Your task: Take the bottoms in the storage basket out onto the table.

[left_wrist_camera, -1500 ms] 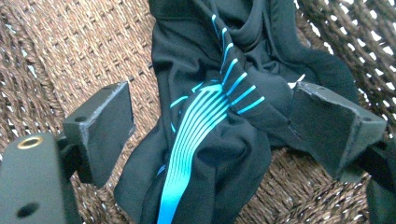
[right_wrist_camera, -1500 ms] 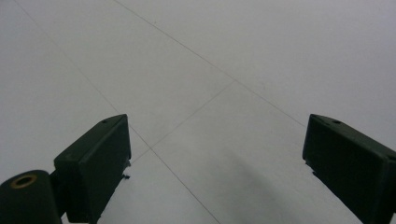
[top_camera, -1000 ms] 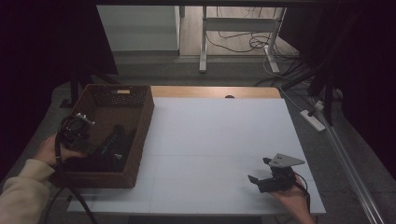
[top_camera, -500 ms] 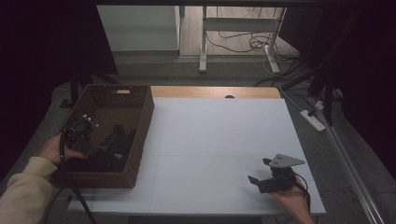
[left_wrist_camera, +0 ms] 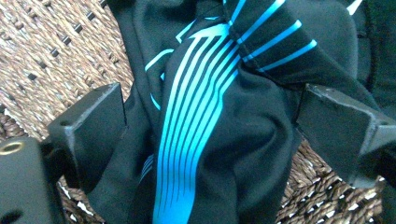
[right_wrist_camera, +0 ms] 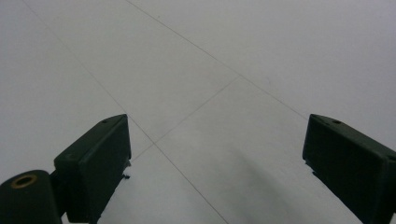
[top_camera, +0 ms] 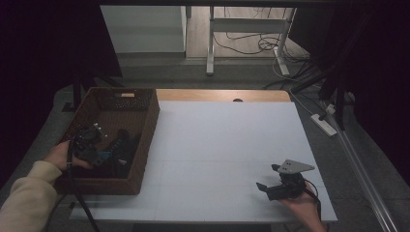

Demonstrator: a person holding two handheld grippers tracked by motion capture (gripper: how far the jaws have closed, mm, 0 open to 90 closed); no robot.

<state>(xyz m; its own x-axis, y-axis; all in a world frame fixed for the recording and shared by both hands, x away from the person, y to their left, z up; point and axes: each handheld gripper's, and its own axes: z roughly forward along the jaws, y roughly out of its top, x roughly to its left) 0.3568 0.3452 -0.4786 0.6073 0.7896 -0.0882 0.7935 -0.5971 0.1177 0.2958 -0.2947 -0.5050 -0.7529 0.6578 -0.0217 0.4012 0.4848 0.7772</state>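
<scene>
Black blue-striped garment (left_wrist_camera: 205,121) runs lengthwise between the wide-open, just-widened left gripper (left_wrist_camera: 210,126).

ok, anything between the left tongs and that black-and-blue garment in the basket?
Nothing visible. The left tongs are open, straddling the black garment with blue stripes lying in the wicker basket; the fabric already sits between the jaws.

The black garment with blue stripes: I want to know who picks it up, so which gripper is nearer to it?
Left. The left gripper is down in the wicker basket, jaws open astride the black garment. The right gripper rests far across the white table.
</scene>
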